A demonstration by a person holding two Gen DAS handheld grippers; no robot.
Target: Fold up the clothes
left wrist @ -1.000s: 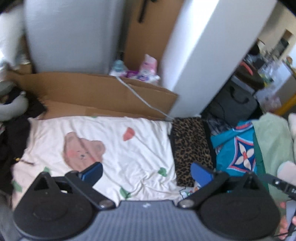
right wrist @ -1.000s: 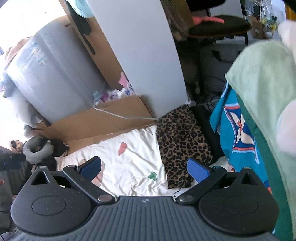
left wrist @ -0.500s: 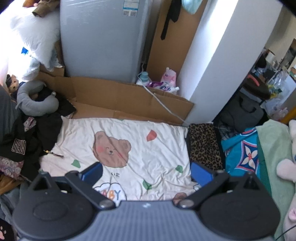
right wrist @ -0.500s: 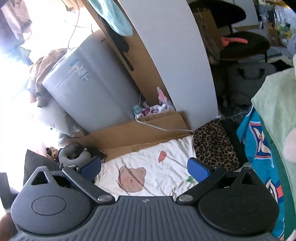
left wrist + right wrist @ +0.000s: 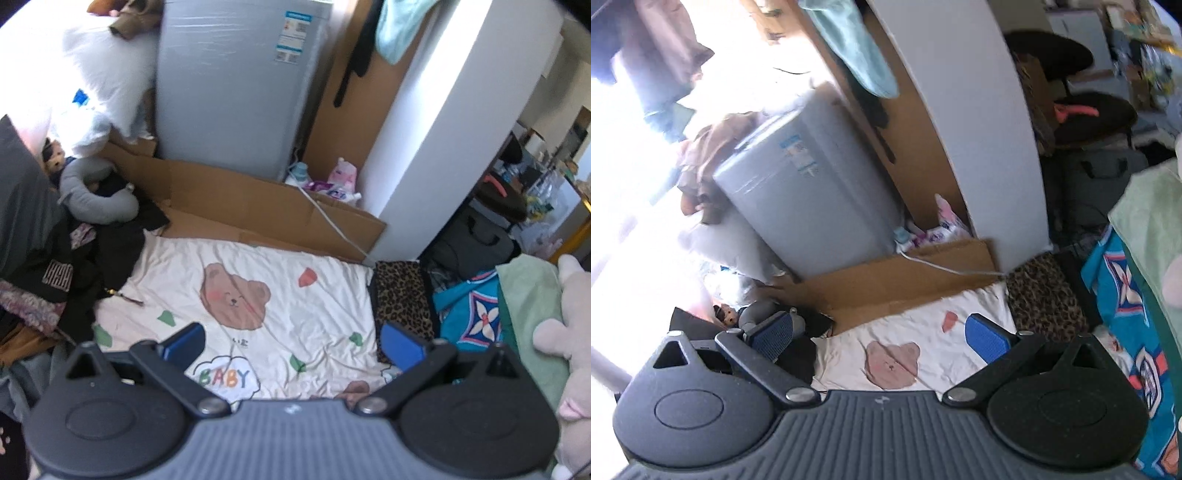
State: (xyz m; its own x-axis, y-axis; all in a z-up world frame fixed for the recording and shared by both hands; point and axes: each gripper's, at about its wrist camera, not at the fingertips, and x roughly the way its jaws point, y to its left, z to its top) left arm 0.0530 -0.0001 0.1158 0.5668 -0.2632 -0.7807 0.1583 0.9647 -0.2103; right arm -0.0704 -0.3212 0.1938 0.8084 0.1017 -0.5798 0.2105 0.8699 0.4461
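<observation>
Both tools higher now; sheet (image 5: 280,295) print "BABY", seemingly.

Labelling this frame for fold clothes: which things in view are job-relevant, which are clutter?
Job:
- dark clothes pile
- leopard-print garment
- bear-print sheet, the work surface
- left tongs and right tongs, both open, empty

Clutter:
- cardboard
- grey appliance
- neck pillow
- plush toy
</observation>
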